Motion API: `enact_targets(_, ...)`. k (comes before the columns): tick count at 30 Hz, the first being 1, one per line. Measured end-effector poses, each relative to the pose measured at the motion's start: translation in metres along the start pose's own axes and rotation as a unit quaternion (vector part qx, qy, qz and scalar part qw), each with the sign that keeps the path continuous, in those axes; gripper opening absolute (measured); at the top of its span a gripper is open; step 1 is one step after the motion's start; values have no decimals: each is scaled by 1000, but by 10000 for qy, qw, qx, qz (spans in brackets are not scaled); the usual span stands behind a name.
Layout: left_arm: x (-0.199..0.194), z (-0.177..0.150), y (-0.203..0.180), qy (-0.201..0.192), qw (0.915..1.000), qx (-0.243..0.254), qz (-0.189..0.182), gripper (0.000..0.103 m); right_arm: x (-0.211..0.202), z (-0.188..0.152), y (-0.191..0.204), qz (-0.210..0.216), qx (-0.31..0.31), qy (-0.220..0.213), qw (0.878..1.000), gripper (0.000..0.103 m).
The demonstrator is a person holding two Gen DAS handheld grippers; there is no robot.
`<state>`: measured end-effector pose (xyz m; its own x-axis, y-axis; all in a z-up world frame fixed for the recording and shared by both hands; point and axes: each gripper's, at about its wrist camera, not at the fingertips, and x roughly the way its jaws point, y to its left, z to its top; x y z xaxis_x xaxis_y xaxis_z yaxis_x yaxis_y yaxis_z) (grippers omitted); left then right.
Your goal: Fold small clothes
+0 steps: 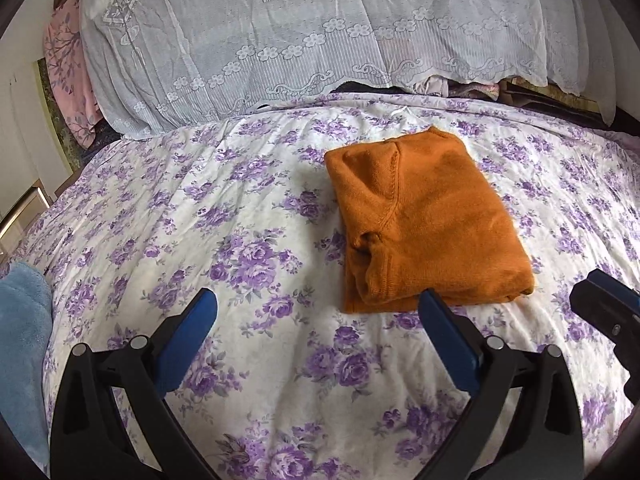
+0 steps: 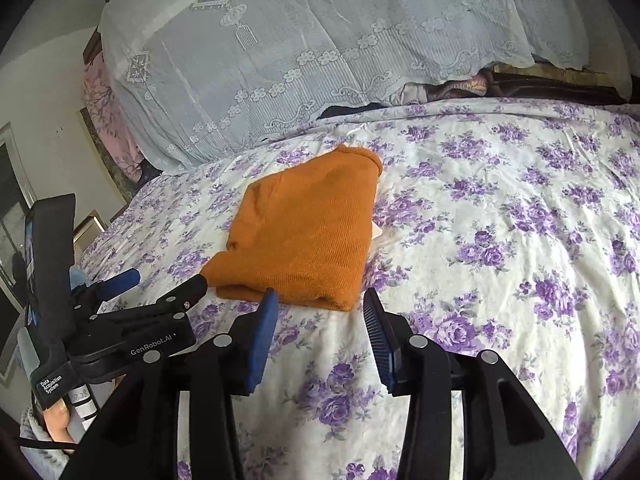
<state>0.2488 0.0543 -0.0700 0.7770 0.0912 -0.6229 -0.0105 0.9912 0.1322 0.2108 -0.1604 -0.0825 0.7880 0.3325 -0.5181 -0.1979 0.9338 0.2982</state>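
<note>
An orange knit sweater (image 1: 424, 220) lies folded into a compact rectangle on the purple-flowered bedsheet (image 1: 240, 208). It also shows in the right wrist view (image 2: 308, 228). My left gripper (image 1: 316, 300) is open and empty, just in front of the sweater's near edge and mostly to its left. My right gripper (image 2: 320, 300) is open and empty, its tips right at the sweater's near edge. The left gripper shows in the right wrist view (image 2: 168, 280) at the sweater's left. The right gripper's tip shows in the left wrist view (image 1: 608, 308) at far right.
A white lace cloth (image 1: 304, 36) covers a high pile at the back of the bed. A pink flowered cloth (image 1: 68, 76) hangs at the back left. A light blue fleece (image 1: 22, 344) lies at the left edge. The sheet (image 2: 500, 240) stretches to the right.
</note>
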Motion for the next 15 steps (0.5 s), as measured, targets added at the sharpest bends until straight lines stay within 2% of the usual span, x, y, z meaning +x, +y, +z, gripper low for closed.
enact_targets(10, -14, 7, 1, -137, 9998, -79, -77, 98, -18, 10, 3, 71, 21, -263, 9996, 51)
enact_targets(12, -19, 7, 1, -180, 9998, -88, -80, 98, -20, 10, 5, 76, 7, -272, 9996, 57)
enact_targets(15, -24, 11, 3, -231, 9997, -107, -69, 98, -22, 11, 6, 99, 5, -311, 9995, 59)
